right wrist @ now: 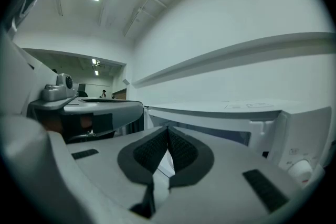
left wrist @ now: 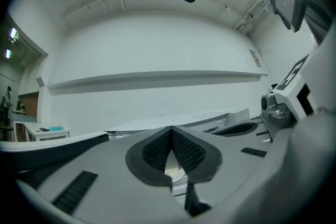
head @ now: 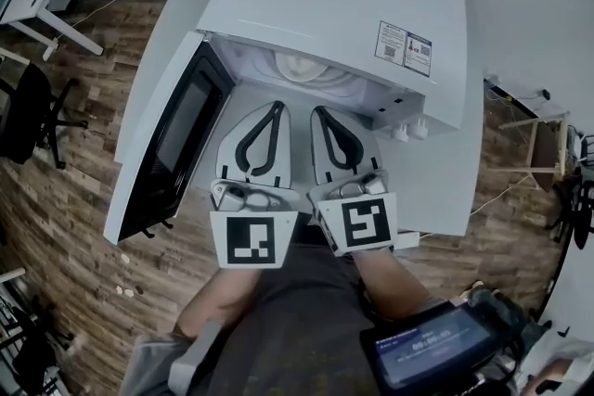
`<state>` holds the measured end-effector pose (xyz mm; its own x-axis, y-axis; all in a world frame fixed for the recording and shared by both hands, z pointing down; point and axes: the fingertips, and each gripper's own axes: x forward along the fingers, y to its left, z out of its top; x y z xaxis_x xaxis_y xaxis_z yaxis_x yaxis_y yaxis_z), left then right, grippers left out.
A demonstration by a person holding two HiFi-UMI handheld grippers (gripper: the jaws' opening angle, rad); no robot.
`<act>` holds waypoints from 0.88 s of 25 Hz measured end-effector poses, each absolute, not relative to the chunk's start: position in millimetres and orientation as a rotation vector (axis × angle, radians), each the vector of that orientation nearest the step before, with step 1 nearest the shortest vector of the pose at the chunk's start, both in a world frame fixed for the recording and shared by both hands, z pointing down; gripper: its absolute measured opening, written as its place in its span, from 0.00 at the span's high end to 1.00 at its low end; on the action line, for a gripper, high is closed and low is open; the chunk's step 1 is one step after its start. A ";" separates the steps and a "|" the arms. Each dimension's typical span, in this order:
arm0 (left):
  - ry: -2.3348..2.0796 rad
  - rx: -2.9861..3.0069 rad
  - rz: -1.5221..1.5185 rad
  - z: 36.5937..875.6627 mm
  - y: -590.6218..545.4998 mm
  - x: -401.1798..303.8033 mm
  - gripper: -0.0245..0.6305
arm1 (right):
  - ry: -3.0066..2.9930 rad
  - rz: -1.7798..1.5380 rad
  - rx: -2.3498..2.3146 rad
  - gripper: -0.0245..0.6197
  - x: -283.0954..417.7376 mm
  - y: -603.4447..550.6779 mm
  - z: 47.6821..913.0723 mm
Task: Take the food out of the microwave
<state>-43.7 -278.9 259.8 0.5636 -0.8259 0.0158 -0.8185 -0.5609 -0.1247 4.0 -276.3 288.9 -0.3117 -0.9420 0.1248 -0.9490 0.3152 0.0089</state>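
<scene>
While the microwave (head: 325, 5) door (head: 172, 144) is open, food: white dish (head: 302, 67) seen inside, at the back.
Jaws: shut, empty, on left gripper (head: 276, 107) and right gripper (head: 318, 112).
Handling: judged stiff, breakable; 2-sided rim hold advised.

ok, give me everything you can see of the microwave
The microwave is a glossy white box seen from above, standing on a pale tabletop. Its door, white-framed with a dark window, is swung open to the left. The lit cavity holds a round white dish; what is on it can't be made out. A printed label sits on the top at right, and two white knobs stick out at the front right. Apart from the tabletop, nothing is seen touching it.
</scene>
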 end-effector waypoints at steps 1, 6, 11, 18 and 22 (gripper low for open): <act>1.417 -2.694 -0.100 264.8 -281.6 -43.3 0.95 | -2.454 0.096 1.777 0.96 4.3 -279.4 293.3; 1.381 -2.712 -0.134 289.9 -301.3 -45.8 0.95 | -2.422 0.101 1.781 0.96 1.0 -299.7 315.9; 1.364 -2.753 -0.157 317.4 -312.8 -48.6 0.95 | -2.401 0.168 1.772 0.96 -4.0 -313.4 341.1; 1.342 -2.800 -0.162 357.4 -327.7 -46.7 0.95 | -2.345 0.209 1.798 0.96 -5.3 -332.4 380.2; 1.335 -2.817 -0.172 377.4 -336.0 -47.5 0.95 | -2.312 0.243 1.824 0.96 -2.9 -339.3 401.8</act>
